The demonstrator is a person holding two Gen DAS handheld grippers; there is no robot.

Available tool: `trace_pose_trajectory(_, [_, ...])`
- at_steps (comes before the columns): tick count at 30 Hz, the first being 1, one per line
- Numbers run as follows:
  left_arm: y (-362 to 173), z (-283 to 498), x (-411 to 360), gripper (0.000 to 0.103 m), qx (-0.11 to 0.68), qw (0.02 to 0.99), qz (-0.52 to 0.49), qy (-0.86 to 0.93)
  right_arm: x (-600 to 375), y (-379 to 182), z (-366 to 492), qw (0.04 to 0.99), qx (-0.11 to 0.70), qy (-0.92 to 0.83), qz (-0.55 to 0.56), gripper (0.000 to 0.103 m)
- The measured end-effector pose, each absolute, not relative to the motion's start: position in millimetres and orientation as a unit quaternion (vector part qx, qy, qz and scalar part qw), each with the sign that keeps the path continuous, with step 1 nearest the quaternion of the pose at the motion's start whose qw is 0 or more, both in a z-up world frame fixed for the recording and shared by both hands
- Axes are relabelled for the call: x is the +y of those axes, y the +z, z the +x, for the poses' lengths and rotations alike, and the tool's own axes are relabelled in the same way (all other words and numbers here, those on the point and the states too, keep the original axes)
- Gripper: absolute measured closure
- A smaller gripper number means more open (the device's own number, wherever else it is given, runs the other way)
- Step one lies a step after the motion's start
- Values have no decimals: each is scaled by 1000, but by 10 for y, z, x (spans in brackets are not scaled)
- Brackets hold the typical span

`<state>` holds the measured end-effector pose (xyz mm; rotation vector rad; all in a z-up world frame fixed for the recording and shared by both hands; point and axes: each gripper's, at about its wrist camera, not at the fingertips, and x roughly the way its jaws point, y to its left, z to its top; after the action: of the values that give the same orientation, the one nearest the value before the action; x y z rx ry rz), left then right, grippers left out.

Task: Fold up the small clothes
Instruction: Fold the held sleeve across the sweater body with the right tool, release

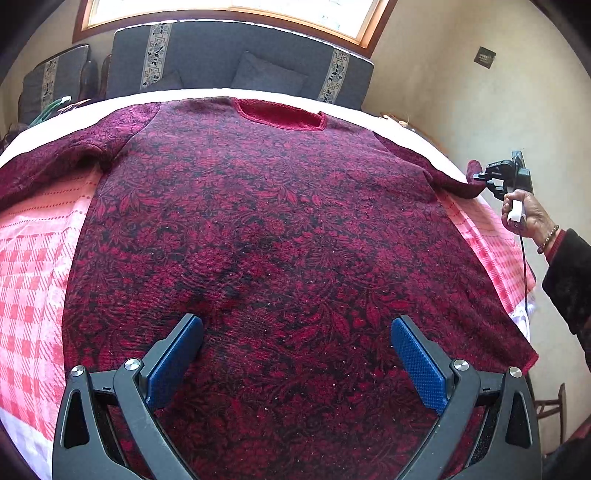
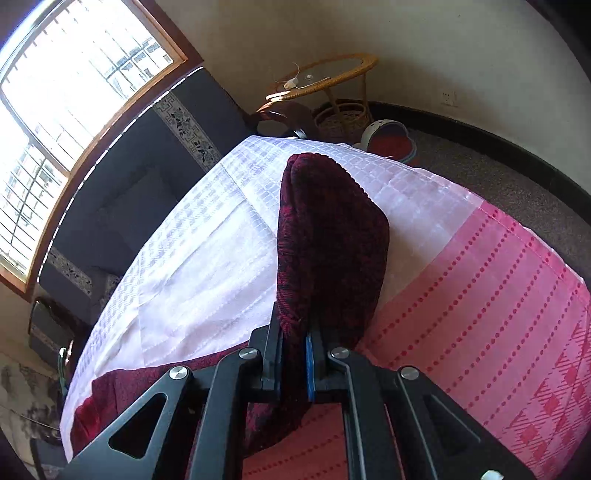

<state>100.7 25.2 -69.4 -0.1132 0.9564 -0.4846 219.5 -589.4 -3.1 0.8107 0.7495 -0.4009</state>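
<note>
A dark red sweater (image 1: 280, 229) with a black floral pattern lies spread flat, neck away from me, on a table under a pink and white cloth (image 1: 33, 266). My left gripper (image 1: 295, 332) hangs open above the lower middle of the sweater, nothing between its blue pads (image 1: 417, 362). At the right edge of the left wrist view, my right gripper (image 1: 480, 176) is shut on the sweater's right sleeve (image 1: 454, 181), held by a hand. In the right wrist view the right gripper (image 2: 295, 325) pinches the sleeve (image 2: 328, 236), whose cuff stands up beyond the fingers.
A dark blue sofa (image 1: 236, 62) stands behind the table under a bright window (image 1: 229, 11). A wicker side table (image 2: 328, 74) and a basket (image 2: 343, 118) stand on the carpet past the table's far corner. The cloth's edge (image 1: 517, 295) drops off at the right.
</note>
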Motion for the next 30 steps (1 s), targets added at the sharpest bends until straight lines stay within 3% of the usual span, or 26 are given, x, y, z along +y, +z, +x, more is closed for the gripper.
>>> trace_pose_trajectory(4, [-609, 926, 391, 2, 441, 866, -70, -223, -5175, 452, 2402, 868, 319, -84, 372, 94])
trace_pose_trajectory(10, [-456, 783, 713, 2, 412, 883, -94, -203, -3232, 853, 2772, 881, 325, 109, 325, 94])
trace_pose_trajectory(16, [-512, 718, 976, 2, 410, 887, -101, -187, -1315, 300, 3072, 848, 402, 223, 263, 94])
trace_pose_trajectory(22, [-595, 656, 1230, 2, 410, 885, -117, -184, -453, -494, 2932, 824, 484, 223, 193, 94])
trace_pose_trajectory(28, [-620, 742, 1503, 2, 408, 882, -154, -180, -364, -591, 2798, 817, 500, 231, 170, 85])
trace_pose_trajectory(30, [-581, 800, 1640, 2, 403, 880, -175, -179, -383, -511, 2749, 812, 496, 245, 187, 63])
